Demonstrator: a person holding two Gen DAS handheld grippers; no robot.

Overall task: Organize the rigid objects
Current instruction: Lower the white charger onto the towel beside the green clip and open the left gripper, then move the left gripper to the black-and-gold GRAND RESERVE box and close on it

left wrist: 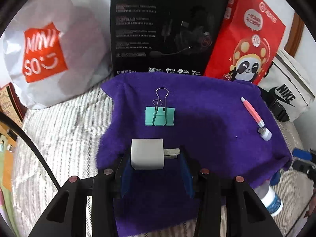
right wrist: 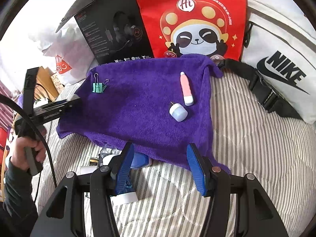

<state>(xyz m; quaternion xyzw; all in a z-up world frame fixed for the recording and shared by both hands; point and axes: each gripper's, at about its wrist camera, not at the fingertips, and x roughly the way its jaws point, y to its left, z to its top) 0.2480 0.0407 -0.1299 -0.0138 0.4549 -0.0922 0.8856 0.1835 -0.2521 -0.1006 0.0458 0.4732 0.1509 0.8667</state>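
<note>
We are in a home bedroom, working on a bed: the striped quilt [right wrist: 246, 138] shows it. On the quilt lies a purple towel [right wrist: 142, 106]. Behind the towel lean a Miniso shopping bag [left wrist: 49, 53], an Edifier headset box [left wrist: 164, 27] and a red panda-print bag [right wrist: 193, 19]; to the towel's right sits a white Nike bag [right wrist: 282, 63].

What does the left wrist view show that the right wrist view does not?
Only the left wrist view shows the white charger held between the left gripper's pads. Only the right wrist view shows the open, empty right gripper and the person's left hand. Both show the purple towel, the green binder clip, the pink pen and the small white cap.
</note>
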